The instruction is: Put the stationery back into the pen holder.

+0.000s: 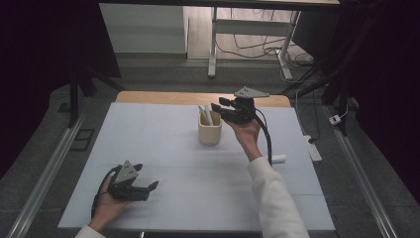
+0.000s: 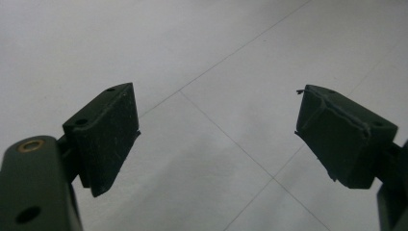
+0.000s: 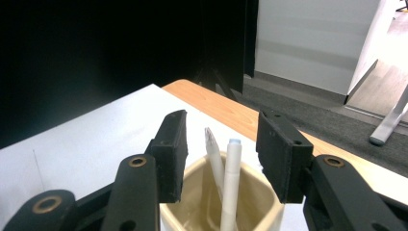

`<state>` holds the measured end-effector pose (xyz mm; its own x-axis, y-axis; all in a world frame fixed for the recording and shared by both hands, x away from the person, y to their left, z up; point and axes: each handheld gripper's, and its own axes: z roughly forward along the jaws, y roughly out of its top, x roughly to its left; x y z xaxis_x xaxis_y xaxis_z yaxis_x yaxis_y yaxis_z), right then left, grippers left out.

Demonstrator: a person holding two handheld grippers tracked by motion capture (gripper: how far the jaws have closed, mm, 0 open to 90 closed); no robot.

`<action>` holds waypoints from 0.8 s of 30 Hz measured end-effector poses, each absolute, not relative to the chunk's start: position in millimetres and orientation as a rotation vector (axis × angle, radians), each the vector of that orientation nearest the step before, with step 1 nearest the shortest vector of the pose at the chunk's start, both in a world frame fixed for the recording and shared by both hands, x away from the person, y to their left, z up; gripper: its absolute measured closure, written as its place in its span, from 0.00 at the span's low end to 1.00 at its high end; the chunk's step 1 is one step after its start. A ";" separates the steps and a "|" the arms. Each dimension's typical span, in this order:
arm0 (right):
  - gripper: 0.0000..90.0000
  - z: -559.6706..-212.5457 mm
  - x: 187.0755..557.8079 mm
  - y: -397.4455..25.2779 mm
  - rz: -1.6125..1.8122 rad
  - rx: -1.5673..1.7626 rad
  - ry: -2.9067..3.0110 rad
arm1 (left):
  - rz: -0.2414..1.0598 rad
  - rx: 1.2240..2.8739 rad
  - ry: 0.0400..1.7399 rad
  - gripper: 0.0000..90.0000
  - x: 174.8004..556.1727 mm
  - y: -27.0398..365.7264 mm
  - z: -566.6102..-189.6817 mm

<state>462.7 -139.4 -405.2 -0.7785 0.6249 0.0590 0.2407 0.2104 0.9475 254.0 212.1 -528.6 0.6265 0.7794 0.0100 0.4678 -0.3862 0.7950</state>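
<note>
A cream cup (image 1: 210,132) stands in the middle of the white table, toward the back, with two white pens (image 1: 206,116) upright in it. My right gripper (image 1: 220,105) hovers just right of and above the cup's rim, open. In the right gripper view the jaws stand apart above the cup (image 3: 202,204), and the capped pen (image 3: 231,183) and a second pen (image 3: 214,161) rise between them, untouched. My left gripper (image 1: 146,176) rests low at the front left, open. In the left gripper view (image 2: 216,125) its jaws have nothing between them but table surface.
A white cylinder, perhaps another pen (image 1: 278,159), lies on the table beside the right forearm. A strip of bare wood (image 1: 148,96) shows along the table's back edge. A power strip (image 1: 313,148) lies on the floor at the right. A desk frame (image 1: 213,44) stands beyond.
</note>
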 end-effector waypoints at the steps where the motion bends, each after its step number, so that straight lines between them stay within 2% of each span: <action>1: 0.60 -405.4 461.2 -140.8 1.586 0.806 2.157 | 0.495 2.049 0.976 0.17 254.0 212.1 -528.6; 24: 0.59 -413.3 433.8 -168.7 1.540 0.768 2.206 | 0.495 2.056 0.978 0.17 254.5 211.5 -529.1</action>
<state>433.8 -168.7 -413.3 -0.7952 0.6057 0.0275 0.2348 0.2657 0.9350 254.5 211.5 -529.1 0.6265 0.7793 0.0120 0.4713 -0.3911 0.7905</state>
